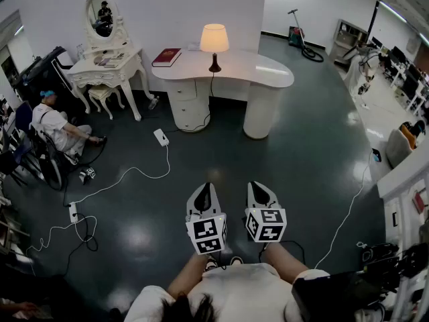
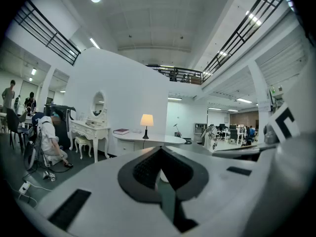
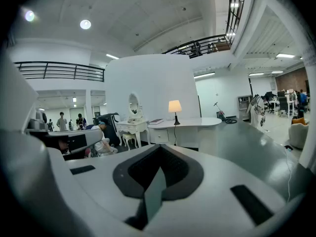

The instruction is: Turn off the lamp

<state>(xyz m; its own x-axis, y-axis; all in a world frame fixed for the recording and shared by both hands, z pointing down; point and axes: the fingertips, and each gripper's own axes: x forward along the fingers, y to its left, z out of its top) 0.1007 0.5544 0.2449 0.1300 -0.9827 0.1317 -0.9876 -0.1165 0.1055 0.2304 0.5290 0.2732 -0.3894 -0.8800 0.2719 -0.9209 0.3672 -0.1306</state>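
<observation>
A lit table lamp (image 1: 214, 42) with a cream shade and dark base stands on a white curved desk (image 1: 268, 69) across the room. Its cord hangs down the desk front toward a white power strip (image 1: 161, 137) on the floor. The lamp (image 2: 146, 122) shows small and far off in the left gripper view, and likewise the lamp (image 3: 174, 108) in the right gripper view. My left gripper (image 1: 204, 192) and right gripper (image 1: 260, 190) are side by side near my body, both pointing at the desk. Both are shut with nothing held, far from the lamp.
A red book (image 1: 166, 57) lies on the desk's left end. A white dressing table with an oval mirror (image 1: 107, 62) stands to the left. A person (image 1: 57, 127) sits on the floor at far left. White cables (image 1: 120, 176) cross the dark floor. A vacuum cleaner (image 1: 301, 42) stands behind.
</observation>
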